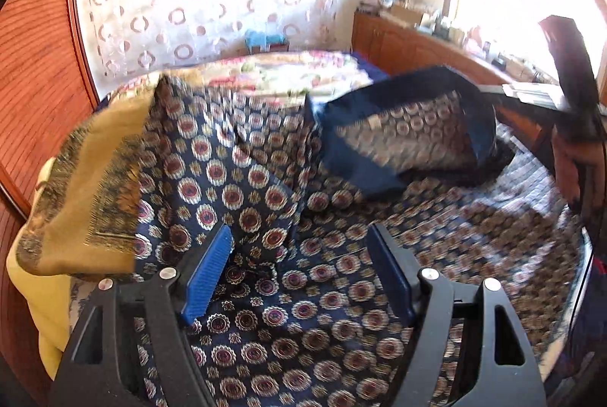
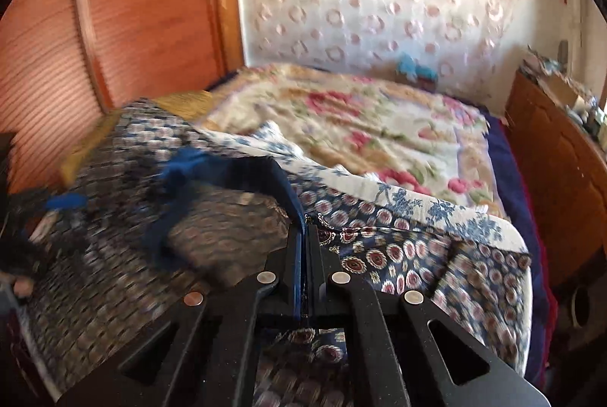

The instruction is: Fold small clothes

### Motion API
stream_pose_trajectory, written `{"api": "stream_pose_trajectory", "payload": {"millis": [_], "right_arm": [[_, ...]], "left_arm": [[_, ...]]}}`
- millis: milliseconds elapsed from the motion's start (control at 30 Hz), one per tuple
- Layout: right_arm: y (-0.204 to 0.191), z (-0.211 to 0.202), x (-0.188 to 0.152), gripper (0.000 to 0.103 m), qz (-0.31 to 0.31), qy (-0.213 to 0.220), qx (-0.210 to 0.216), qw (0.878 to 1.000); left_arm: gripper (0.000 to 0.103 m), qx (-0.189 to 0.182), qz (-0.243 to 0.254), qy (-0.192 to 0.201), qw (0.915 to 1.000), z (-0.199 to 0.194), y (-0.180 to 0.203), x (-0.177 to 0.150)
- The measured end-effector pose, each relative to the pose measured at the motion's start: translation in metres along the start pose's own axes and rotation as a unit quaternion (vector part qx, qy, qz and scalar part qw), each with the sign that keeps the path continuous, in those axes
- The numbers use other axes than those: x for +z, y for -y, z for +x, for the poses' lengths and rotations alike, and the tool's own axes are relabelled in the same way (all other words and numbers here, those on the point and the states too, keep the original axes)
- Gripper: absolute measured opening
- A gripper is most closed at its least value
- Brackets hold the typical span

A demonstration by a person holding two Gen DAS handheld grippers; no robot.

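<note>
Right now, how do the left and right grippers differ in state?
The left gripper is open, its blue-padded fingers spread above the medallion-print garment with nothing between them. The right gripper is shut on the garment's navy hem, lifting that edge. Shared: both are black two-finger grippers over the same garment on the bed.

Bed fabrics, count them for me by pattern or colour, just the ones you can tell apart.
Navy medallion garment: 1
Mustard cloth: 1
Plain yellow cloth: 1
Rose floral blanket: 1
Blue-and-white floral cloth: 1
Total: 5
</note>
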State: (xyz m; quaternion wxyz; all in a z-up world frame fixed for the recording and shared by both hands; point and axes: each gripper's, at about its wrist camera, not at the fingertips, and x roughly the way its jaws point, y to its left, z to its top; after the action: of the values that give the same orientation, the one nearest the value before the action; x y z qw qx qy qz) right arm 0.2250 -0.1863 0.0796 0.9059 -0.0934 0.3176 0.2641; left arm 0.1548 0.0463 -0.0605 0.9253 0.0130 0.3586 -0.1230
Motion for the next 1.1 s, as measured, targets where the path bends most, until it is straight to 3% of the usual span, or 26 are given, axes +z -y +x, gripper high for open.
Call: {"api": "stream_pose_trajectory", "payload": {"millis": [67,267,433,600,667,800,900,933,1100], "right_arm": [[-0.005,-0.021,-0.017,0.001,-0.002,0.014,0.019,1.000],[-0.016,-0.055,-0.073,0.001,-0.001,-0.001,0.040,0.999],[-0.022,-0.072,-0.116,0.001,0.016,-0.028,0.057,0.998],[-0.020,-0.087,-0.135,0.003,0.020,-0.043,0.057,0.997],[-0.018,-0.098,-0.135,0.016,0.019,-0.036,0.050,0.998],[-0.007,-0.122,-0.123,0.024,0.029,-0.004,0.035,0.999],[0.004,-0.122,-0.104,0.038,0.032,0.011,0.008,0.999],[0.008,-0.118,-0.096,0.043,0.029,0.012,0.005,0.999],[0.025,-0.059,-0.063,0.044,0.042,-0.030,-0.015,0.999]], "left_arm": [[0.075,-0.003,-0.004,0.014,0.9999,-0.014,0.003,0.002],[0.075,-0.018,-0.011,0.043,0.9989,-0.038,0.011,0.005],[0.075,-0.014,-0.016,0.046,0.9987,-0.041,0.012,0.001],[0.075,-0.013,-0.026,0.043,0.9987,-0.038,0.010,-0.003],[0.075,-0.012,-0.029,0.041,0.9987,-0.039,0.009,-0.006],[0.075,-0.010,-0.033,0.039,0.9987,-0.039,0.008,-0.010],[0.075,-0.012,-0.038,0.041,0.9984,-0.039,0.010,-0.011],[0.075,-0.012,-0.038,0.042,0.9983,-0.039,0.010,-0.011],[0.075,-0.019,-0.037,0.042,0.9983,-0.036,0.013,-0.007]]}}
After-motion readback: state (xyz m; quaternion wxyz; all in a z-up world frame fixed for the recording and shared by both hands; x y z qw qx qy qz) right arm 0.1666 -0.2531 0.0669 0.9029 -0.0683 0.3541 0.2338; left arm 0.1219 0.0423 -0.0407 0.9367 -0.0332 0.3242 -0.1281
